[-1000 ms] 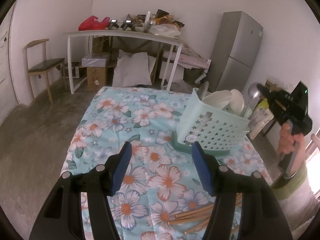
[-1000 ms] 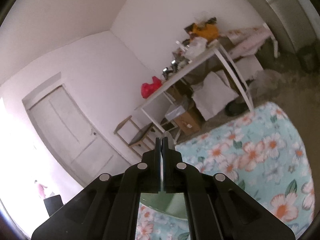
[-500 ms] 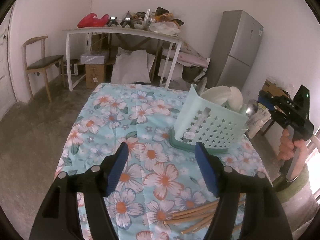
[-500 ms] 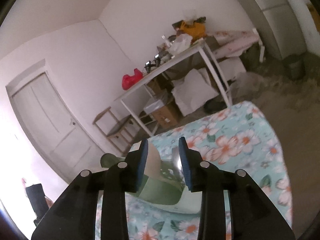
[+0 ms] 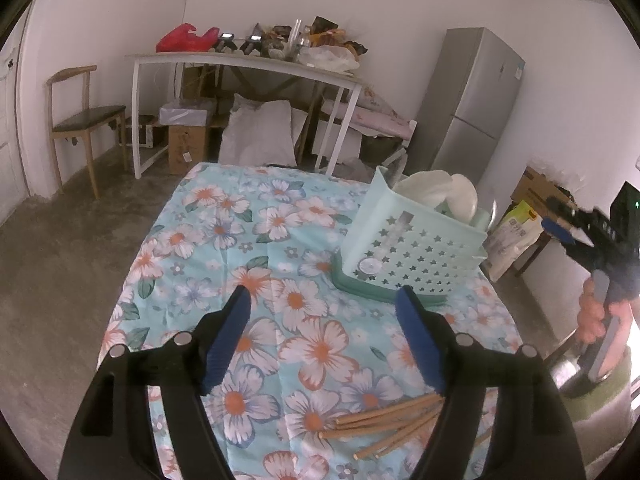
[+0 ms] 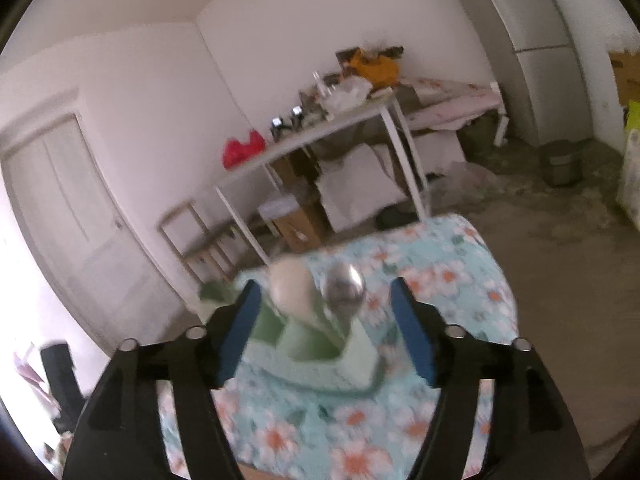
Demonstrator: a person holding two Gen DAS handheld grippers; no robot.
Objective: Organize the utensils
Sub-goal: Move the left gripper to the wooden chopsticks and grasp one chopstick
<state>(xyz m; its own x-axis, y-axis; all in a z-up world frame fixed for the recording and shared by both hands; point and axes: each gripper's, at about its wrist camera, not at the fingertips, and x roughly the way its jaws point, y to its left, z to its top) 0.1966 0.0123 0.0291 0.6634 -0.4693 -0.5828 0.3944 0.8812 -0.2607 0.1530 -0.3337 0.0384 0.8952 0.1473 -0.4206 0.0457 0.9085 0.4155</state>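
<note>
We hold the left gripper (image 5: pixel 324 332) low over the near part of the table (image 5: pixel 224 236), its jaws wide apart and empty. The chopsticks (image 5: pixel 384 424) lie loose in a fan on the cloth at the near right edge, partly under the right jaw, so this hand looks well placed to go for them next. The basket (image 5: pixel 412 252) stands toward the far right of the table, near the chopsticks but not touching them. White spoons (image 5: pixel 436 192) stand upright in it, bowls up.

The right gripper (image 6: pixel 324 328) sits off the table's right side, also open with nothing between its jaws. Its view is blurred, but a metal spoon (image 6: pixel 345 286) stands upright in the basket's cup. We judge the spoons sorted and the chopsticks not yet gathered.
</note>
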